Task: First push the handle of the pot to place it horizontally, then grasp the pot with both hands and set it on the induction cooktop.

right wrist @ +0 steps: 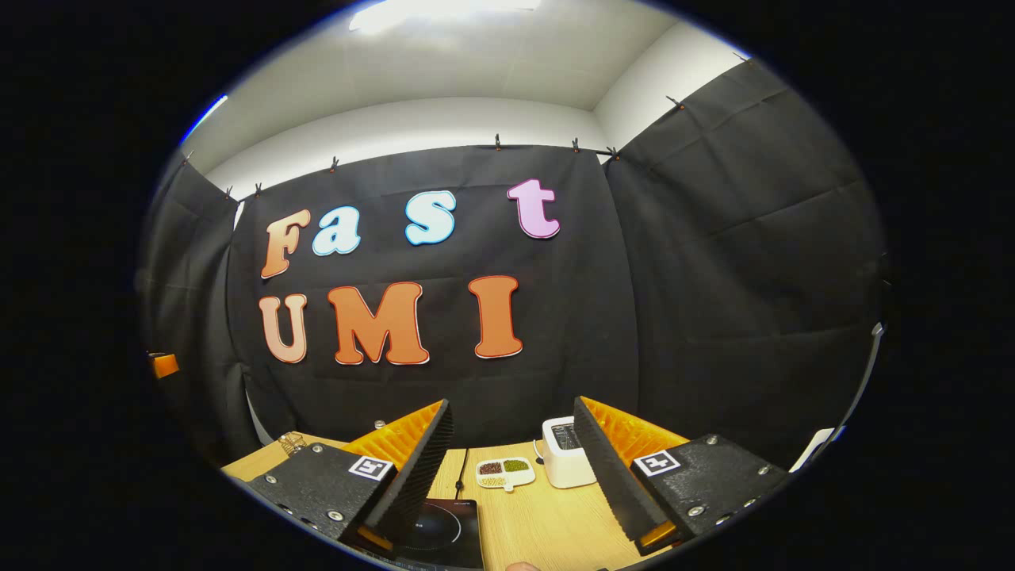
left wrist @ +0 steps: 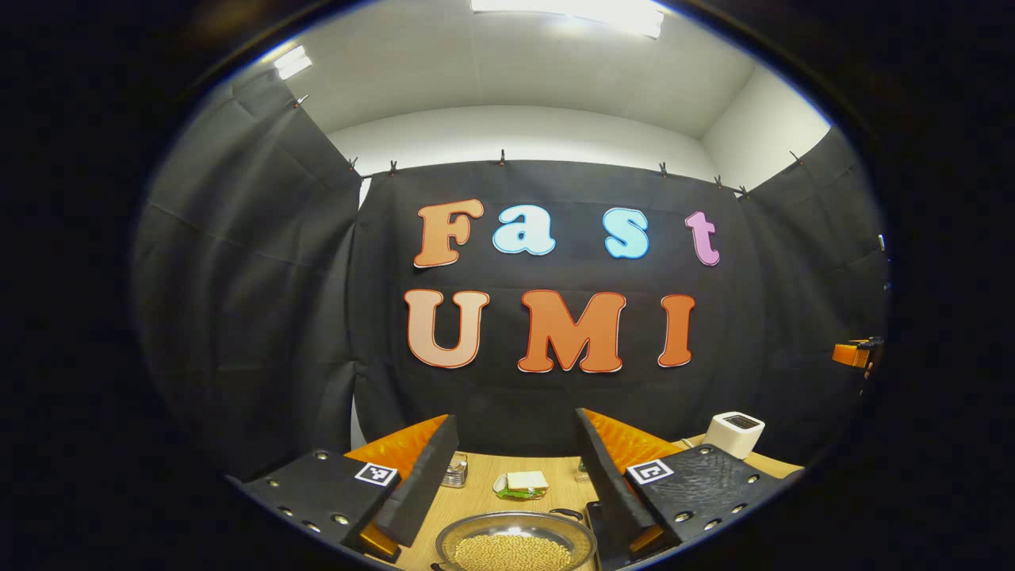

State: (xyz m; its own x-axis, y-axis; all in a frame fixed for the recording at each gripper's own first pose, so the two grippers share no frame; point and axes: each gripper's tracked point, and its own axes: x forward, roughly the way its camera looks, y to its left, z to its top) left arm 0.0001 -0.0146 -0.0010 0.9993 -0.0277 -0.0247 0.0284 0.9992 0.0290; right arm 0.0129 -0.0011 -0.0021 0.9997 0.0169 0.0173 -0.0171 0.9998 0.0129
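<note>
No legible text, brand or number on any item. Signs present: one square black-and-white coded marker on each finger mount of the left gripper, and one on each finger mount of the right gripper. Faint print on the near edge of the induction cooktop, too small to read.

I see a shiny metal pot holding matt, grainy beans. The table under it looks like pale wood with a fine grain. In the right gripper view the cooktop is smooth glossy glass, and the toaster beside it looks like smooth white plastic. The booth wall is matt, creased cloth.
</note>
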